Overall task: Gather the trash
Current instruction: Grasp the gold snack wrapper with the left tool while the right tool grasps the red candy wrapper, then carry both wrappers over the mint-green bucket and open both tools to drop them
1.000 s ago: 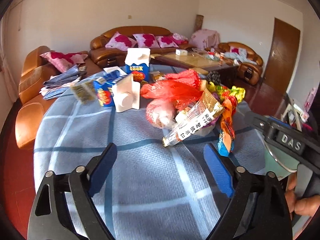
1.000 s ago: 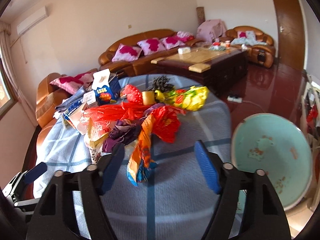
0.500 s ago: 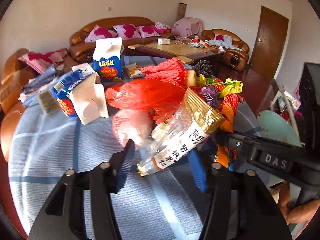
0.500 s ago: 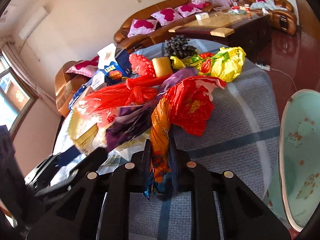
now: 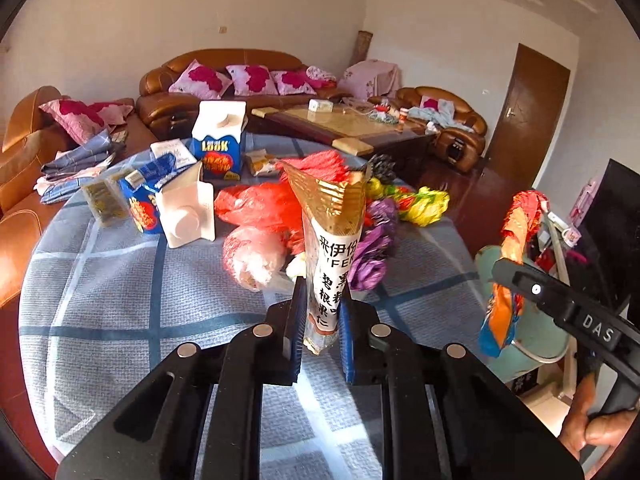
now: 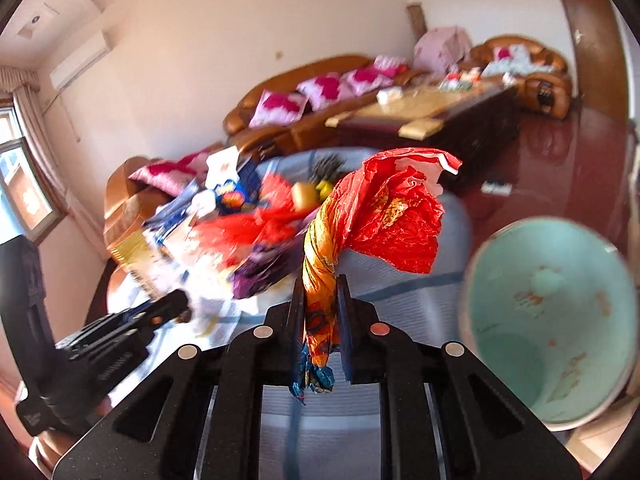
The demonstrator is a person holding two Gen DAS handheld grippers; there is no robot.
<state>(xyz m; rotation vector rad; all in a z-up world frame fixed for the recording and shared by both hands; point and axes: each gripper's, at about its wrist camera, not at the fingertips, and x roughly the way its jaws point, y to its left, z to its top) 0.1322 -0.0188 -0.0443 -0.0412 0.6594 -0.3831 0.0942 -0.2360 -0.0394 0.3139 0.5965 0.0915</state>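
My left gripper is shut on a clear and gold snack wrapper with Chinese print, held upright above the blue checked tablecloth. My right gripper is shut on a twisted orange and red plastic wrapper, lifted off the table. That wrapper also shows in the left wrist view, hanging beside the light green trash bin. The bin stands open to the right of the table. More trash lies on the table: a red bag, a purple wrapper, a yellow wrapper.
Blue LOOK cartons and a white carton stand at the table's far left. Brown sofas with pink cushions and a coffee table lie behind. A wooden door is at the right.
Both grippers closed on their wrappers and lifted them off the table. The right gripper has swung the orange and red wrapper toward the green bin.
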